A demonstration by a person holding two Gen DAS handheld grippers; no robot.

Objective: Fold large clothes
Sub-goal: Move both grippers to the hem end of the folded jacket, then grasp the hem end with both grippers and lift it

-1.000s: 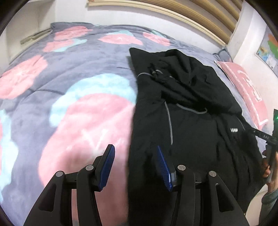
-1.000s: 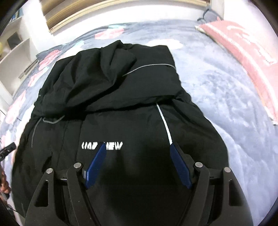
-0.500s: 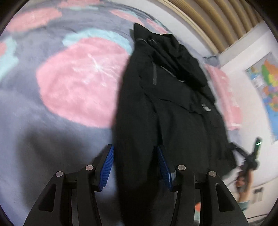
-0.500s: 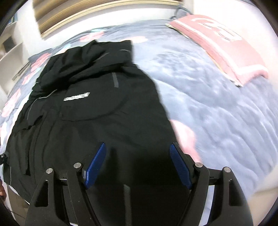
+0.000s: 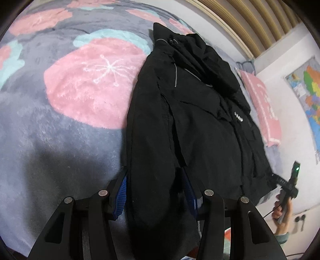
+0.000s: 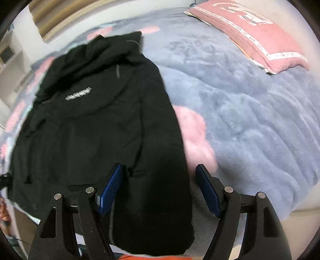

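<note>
A black hooded jacket lies flat on the bed, hood toward the headboard, white chest logo facing up. My left gripper is open over the jacket's near left hem corner, with a strip of the fabric lying between its blue pads. At the near right hem corner my right gripper stands open and wider, the jacket's right edge running between its fingers. No pad visibly presses on the cloth. In the left wrist view a hand holds the right gripper's handle at the jacket's far corner.
A fluffy grey blanket with pink and teal patches covers the bed. A pink pillow lies at the head end on the right. A slatted wooden headboard and a wall map are behind. The bed's near edge is just below both grippers.
Both grippers have drawn back from the jacket's middle to its near hem, one at each corner. Their openings look the same. The jacket lies as before.
</note>
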